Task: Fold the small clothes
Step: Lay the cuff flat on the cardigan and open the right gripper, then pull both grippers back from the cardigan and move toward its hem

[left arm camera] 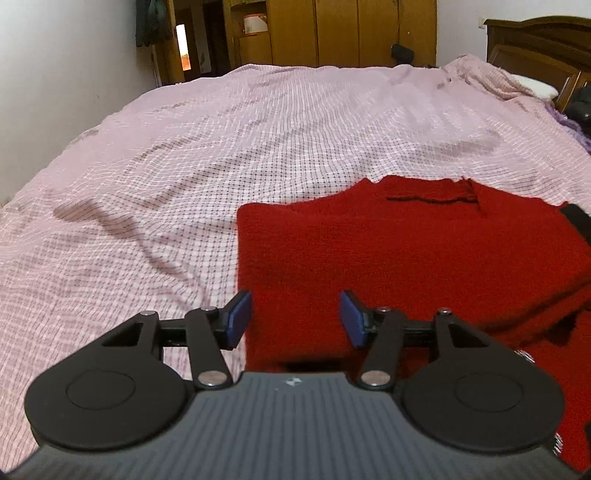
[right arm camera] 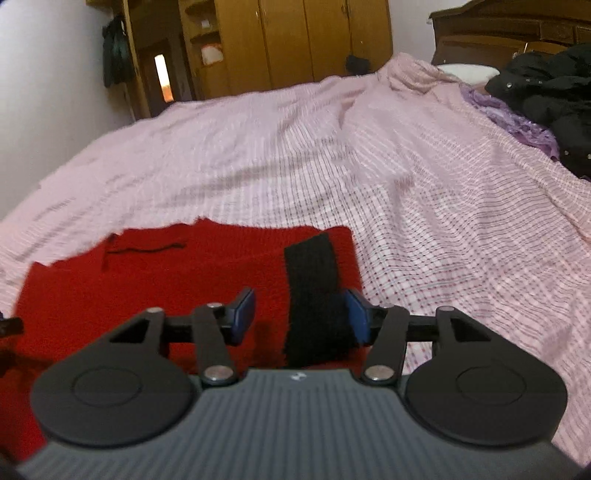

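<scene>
A red knit garment (left arm camera: 406, 251) lies partly folded on the pink checked bedspread (left arm camera: 221, 147). My left gripper (left arm camera: 295, 319) is open just above the garment's near left edge, holding nothing. In the right wrist view the same red garment (right arm camera: 166, 280) lies ahead and to the left. A black strip of cloth (right arm camera: 314, 291) lies on its right part. My right gripper (right arm camera: 301, 315) is open, with the black strip between the fingers and against the right pad (right arm camera: 356, 314).
The bedspread (right arm camera: 443, 221) stretches far ahead, with wrinkles. Black clothes (right arm camera: 546, 96) and a purple cloth (right arm camera: 517, 122) lie at the far right by the wooden headboard (right arm camera: 498, 33). A wooden wardrobe (left arm camera: 332, 33) stands behind the bed. A white wall (left arm camera: 55, 92) is at the left.
</scene>
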`<state>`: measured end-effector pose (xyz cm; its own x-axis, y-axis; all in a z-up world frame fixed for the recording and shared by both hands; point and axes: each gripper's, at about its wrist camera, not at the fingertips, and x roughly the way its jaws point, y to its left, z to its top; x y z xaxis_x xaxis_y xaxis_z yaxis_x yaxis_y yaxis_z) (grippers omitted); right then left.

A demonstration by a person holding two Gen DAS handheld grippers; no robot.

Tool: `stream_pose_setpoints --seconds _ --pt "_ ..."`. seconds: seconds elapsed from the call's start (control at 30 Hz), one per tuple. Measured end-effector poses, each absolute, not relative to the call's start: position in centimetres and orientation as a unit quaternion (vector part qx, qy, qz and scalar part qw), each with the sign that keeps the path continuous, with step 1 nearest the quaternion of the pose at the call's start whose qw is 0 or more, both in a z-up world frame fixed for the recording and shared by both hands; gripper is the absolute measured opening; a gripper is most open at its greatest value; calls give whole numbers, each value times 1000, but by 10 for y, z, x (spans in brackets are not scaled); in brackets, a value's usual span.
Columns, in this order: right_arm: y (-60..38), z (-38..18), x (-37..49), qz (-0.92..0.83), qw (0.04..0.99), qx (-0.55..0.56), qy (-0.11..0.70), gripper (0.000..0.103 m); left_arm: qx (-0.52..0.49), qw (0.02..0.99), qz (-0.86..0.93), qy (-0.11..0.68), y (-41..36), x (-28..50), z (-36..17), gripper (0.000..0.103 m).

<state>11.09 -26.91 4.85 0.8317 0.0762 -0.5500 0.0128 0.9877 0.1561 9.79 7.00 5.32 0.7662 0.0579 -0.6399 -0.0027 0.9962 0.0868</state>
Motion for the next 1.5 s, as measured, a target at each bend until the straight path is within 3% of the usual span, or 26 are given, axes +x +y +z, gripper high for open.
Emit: stream_pose_setpoints --seconds 0.53,0.7,1.5 --pt "-256 80 -2 121 944 42 303 56 58 929 -25 364 48 -5 75 61" --pt "-244 73 -35 140 940 8 312 65 73 925 -44 370 36 -36 74 61" --pt "-188 25 -113 217 897 -160 351 65 95 906 -75 405 30 -121 46 61"
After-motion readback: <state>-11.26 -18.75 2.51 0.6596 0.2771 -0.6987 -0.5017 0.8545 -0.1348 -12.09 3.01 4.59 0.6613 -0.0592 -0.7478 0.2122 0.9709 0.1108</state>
